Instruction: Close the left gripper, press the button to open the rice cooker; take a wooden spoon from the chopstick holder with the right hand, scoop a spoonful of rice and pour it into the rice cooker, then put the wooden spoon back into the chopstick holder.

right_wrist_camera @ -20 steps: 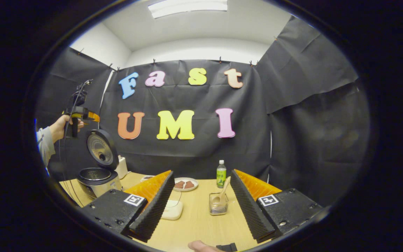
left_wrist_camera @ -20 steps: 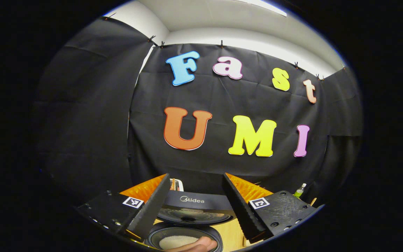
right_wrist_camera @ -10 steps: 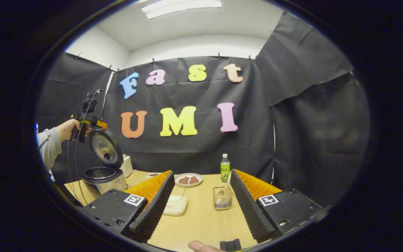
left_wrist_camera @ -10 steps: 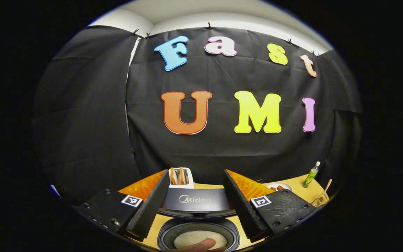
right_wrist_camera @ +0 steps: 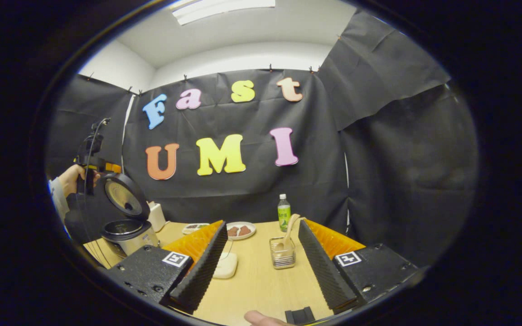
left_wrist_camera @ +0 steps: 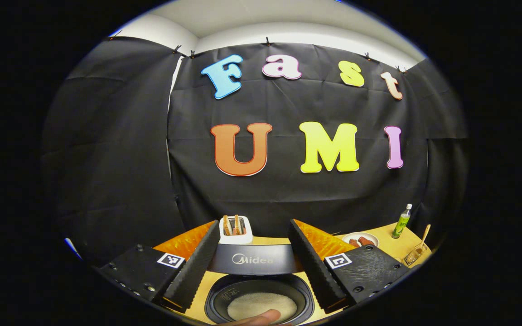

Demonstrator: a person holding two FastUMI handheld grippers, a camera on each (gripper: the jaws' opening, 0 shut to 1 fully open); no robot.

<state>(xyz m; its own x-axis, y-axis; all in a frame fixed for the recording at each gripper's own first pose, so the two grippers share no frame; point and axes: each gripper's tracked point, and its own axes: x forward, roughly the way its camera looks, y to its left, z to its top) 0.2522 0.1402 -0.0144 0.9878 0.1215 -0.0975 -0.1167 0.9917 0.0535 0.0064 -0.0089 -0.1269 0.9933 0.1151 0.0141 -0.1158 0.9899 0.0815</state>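
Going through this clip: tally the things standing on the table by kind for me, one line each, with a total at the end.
Rice cooker, lid open: 1
Toaster: 1
Chopstick holder with wooden spoon in it: 1
Wooden spoon: 1
Green bottle: 1
Plates of food: 2
White lidded container: 1
Total: 8

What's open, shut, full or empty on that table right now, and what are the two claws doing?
rice cooker: lid up, rice inside.
wooden spoon: standing in the chopstick holder.
bottle: upright, capped.
toaster: bread in its slots.
plate: holds food.
left claw: open, above the cooker.
right claw: open, holding nothing.
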